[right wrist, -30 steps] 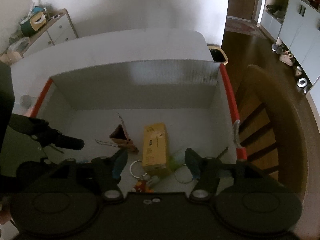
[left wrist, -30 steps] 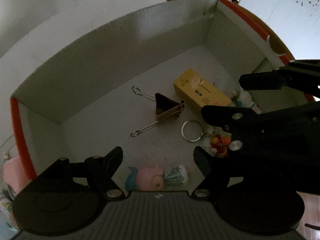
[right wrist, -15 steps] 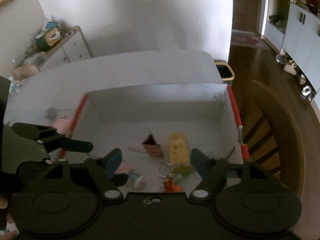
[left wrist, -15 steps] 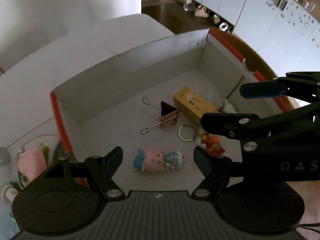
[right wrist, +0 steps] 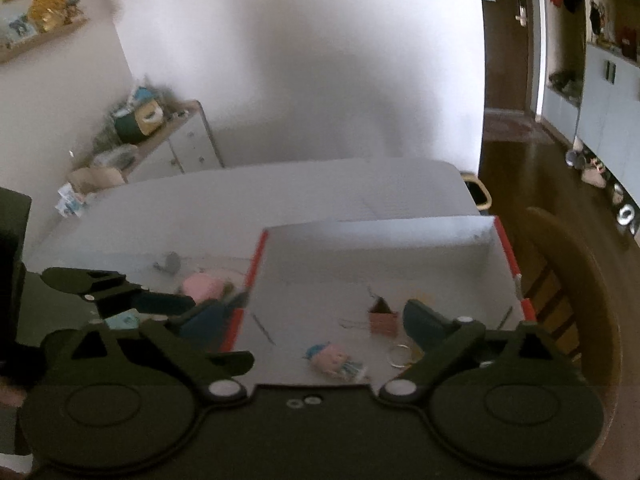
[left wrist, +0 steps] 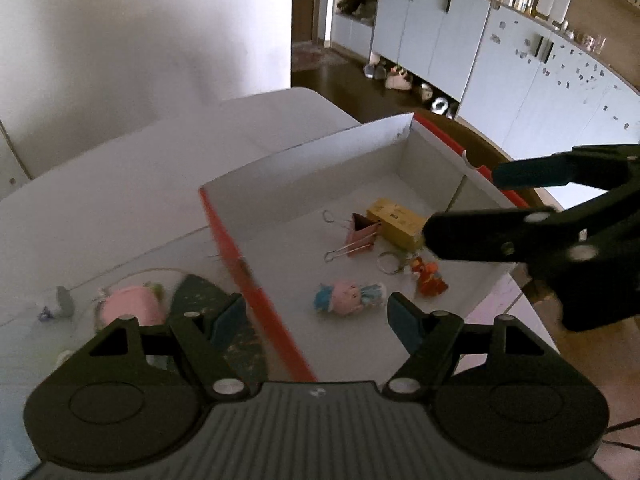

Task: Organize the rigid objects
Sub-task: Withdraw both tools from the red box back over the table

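I take the white box (left wrist: 404,156) with the red rim as my landmark; it sits on the pale desk (left wrist: 120,184). Inside it lie the sorted pieces: a pink binder clip (left wrist: 360,234) near the middle of the floor, a yellow carton (left wrist: 396,222) touching the clip on the side toward the box's right wall, a key ring (left wrist: 389,261) with a small red charm (left wrist: 430,276) just nearer to me, and a pink-and-blue doll figure (left wrist: 348,298) close to the box's near edge. I judge these are gathered there because the box is the collecting place.

Outside the box, just beyond its left wall, a pink rounded toy (left wrist: 132,308) and a small grey piece (left wrist: 64,300) lie on the desk, probably the next to go in.

My left claw (left wrist: 316,316) is spread and empty, straddling the box's left rim. My right claw (right wrist: 320,320) has just been opening; it is spread wide with nothing between its jaws, hanging above the box's near edge.
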`<state>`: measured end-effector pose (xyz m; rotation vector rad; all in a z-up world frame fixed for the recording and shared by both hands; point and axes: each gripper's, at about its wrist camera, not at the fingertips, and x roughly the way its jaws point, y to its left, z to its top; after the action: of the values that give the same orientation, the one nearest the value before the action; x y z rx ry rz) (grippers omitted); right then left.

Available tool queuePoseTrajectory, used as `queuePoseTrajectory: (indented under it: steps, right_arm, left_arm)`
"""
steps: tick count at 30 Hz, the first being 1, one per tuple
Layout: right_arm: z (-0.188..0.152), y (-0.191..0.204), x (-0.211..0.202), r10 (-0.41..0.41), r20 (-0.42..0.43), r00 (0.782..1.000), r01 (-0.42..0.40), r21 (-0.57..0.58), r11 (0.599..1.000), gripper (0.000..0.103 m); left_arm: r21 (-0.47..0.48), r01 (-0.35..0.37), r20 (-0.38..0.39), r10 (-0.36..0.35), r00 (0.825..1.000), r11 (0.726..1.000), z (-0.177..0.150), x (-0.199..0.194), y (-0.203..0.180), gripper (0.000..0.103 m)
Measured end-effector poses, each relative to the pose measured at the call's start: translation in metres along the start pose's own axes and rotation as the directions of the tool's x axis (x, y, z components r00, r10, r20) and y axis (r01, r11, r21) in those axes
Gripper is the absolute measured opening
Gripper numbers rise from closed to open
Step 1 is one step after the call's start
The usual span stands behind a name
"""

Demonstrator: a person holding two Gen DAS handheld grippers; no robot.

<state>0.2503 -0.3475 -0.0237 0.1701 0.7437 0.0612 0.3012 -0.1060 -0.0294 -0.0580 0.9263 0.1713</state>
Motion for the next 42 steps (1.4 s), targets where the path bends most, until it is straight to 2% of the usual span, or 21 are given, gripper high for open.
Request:
queuePoseTrajectory:
  steps: [3, 13, 18, 23, 25, 32, 37, 42]
  right_arm:
    - [-0.003, 0.016, -0.007, 0.016, 0.033, 0.999, -0.016, 0.004, 1.0, 0.101]
    - [-0.018, 0.068, -0.01, 0.072, 0.115, 0.991, -0.077, 0.044, 0.996, 0.102]
    - [-0.024, 0.093, -0.003, 0.098, 0.124, 0.987, -0.105, 0.052, 0.993, 0.102]
    - [-0.024, 0.116, 0.011, 0.108, 0.111, 0.988, -0.115, 0.057, 0.992, 0.102]
    - [-0.023, 0.125, 0.016, 0.113, 0.105, 0.988, -0.119, 0.051, 0.992, 0.102]
    - [-0.026, 0.16, 0.039, 0.112, 0.084, 0.99, -0.116, 0.04, 0.992, 0.103]
    - [-0.024, 0.18, 0.064, 0.096, 0.035, 0.995, -0.097, 0.025, 0.995, 0.102]
    - [-0.025, 0.193, 0.089, 0.081, -0.018, 0.997, -0.081, 0.021, 0.996, 0.102]
  left_arm:
    - [-0.009, 0.003, 0.031, -0.003, 1.0, 1.0, -0.009, -0.015, 0.013, 0.084]
    - [0.012, -0.008, 0.117, 0.007, 0.993, 1.0, -0.043, -0.054, 0.061, 0.086]
    - [-0.012, -0.01, 0.138, 0.012, 0.99, 1.0, -0.057, -0.068, 0.089, 0.086]
    - [-0.034, -0.012, 0.142, 0.017, 0.99, 0.999, -0.07, -0.075, 0.121, 0.087]
    - [-0.043, -0.023, 0.14, 0.029, 0.99, 0.999, -0.074, -0.076, 0.133, 0.095]
    - [-0.071, -0.031, 0.169, 0.043, 0.985, 0.997, -0.092, -0.076, 0.175, 0.097]
    - [-0.081, -0.057, 0.188, 0.071, 0.98, 0.995, -0.111, -0.068, 0.2, 0.097]
    - [-0.135, -0.072, 0.161, 0.093, 0.983, 0.988, -0.129, -0.052, 0.229, 0.097]
